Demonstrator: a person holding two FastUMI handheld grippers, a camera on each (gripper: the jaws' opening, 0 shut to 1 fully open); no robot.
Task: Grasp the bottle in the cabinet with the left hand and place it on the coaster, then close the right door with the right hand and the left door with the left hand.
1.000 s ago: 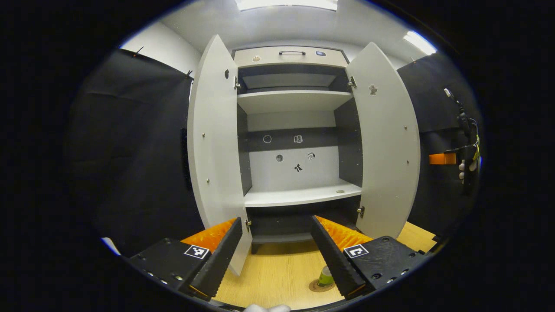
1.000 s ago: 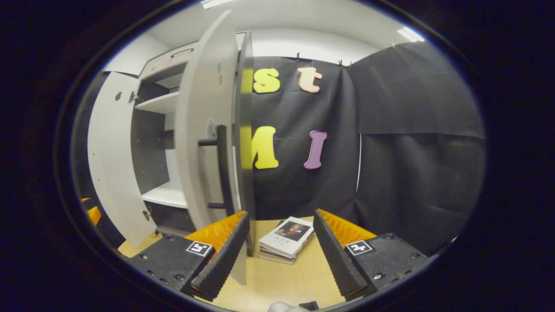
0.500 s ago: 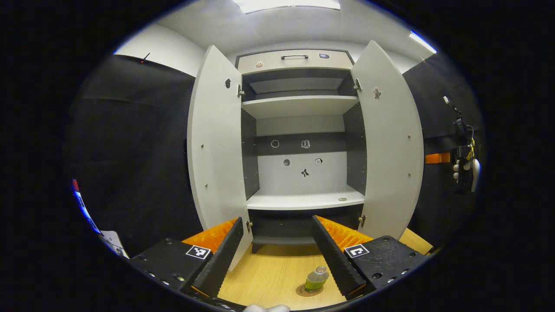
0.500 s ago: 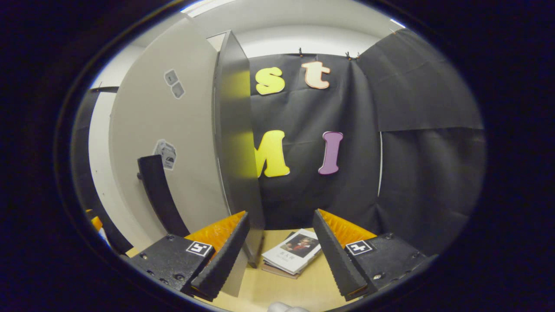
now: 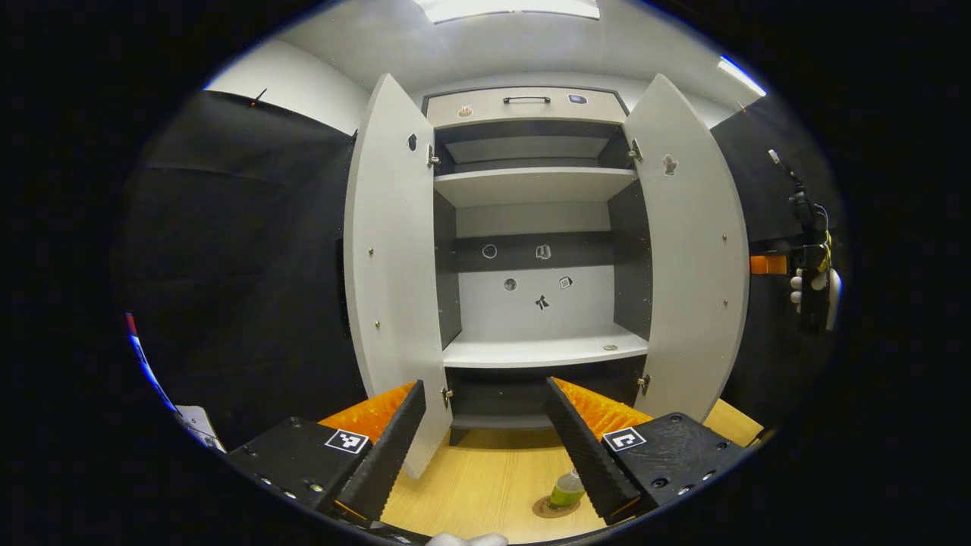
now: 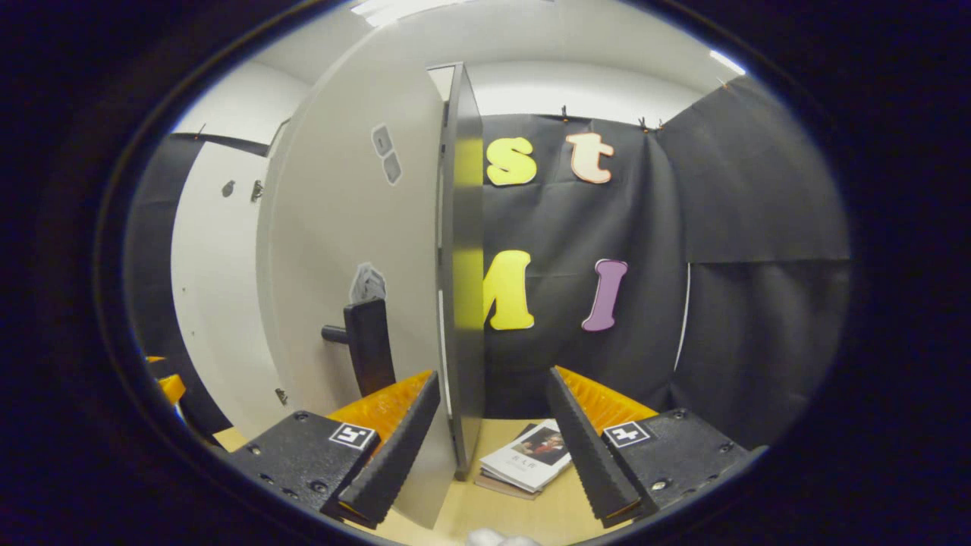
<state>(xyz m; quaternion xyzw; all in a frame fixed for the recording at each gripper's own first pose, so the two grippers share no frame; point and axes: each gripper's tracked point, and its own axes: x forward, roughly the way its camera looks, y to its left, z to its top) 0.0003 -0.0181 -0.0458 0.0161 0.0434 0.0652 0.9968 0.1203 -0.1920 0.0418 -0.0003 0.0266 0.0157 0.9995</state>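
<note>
Black cloth walls surround one white cabinet [image 5: 542,227] whose two doors, the left door [image 5: 394,280] and right door [image 5: 694,265], stand open. One green bottle [image 5: 565,489] sits on one round coaster [image 5: 548,509] on the wooden table [image 5: 485,485]. The left gripper [image 5: 485,447] hangs with jaws spread, empty. The right gripper [image 6: 493,447], also spread and empty, faces the right door's edge, near its one dark handle [image 6: 368,345] and two stacked books [image 6: 527,464].
</note>
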